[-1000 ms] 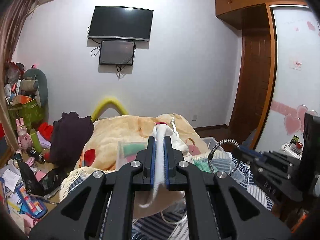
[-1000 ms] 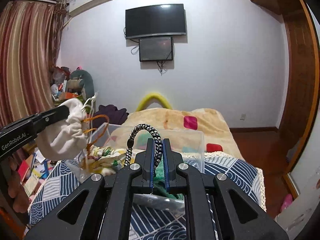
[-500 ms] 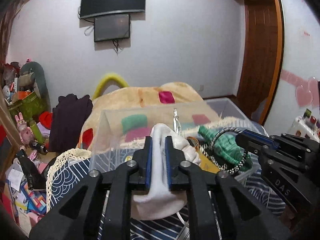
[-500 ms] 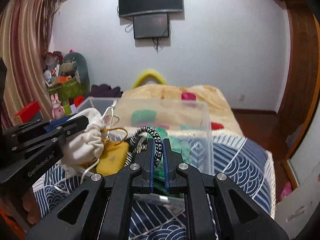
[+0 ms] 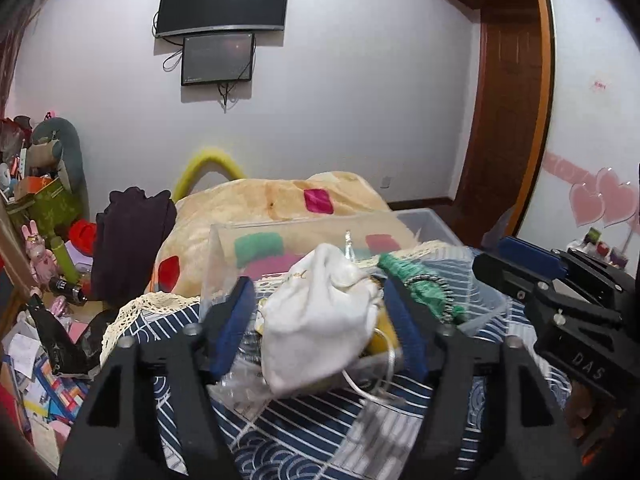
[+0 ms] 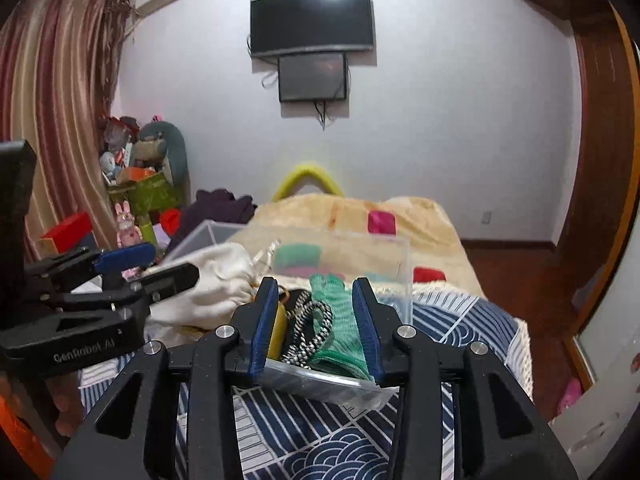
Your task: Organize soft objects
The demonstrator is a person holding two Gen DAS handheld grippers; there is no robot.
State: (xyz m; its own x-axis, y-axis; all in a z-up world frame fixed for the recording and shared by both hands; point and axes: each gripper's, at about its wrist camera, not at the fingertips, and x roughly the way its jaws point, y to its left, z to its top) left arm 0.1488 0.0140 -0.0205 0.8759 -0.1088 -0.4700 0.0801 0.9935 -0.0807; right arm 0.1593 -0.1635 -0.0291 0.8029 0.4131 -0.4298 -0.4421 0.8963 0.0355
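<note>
A white drawstring pouch lies in a clear plastic box on the patterned bed cover. My left gripper is open, its blue pads either side of the pouch without gripping it. My right gripper is open over the same box. Between its pads lie a black-and-white braided cord and a green knitted item. The pouch lies to the left in the right wrist view, behind the left gripper's fingers. A yellow object lies in the box beside the cord.
A beige blanket with coloured patches covers the bed beyond the box. A dark garment and cluttered toys and boxes stand at the left. A wooden door is at the right. Two screens hang on the far wall.
Both grippers have opened. The left one let go of the white pouch, which now lies in the box. The right one let go of the braided cord, which also lies in the box.
</note>
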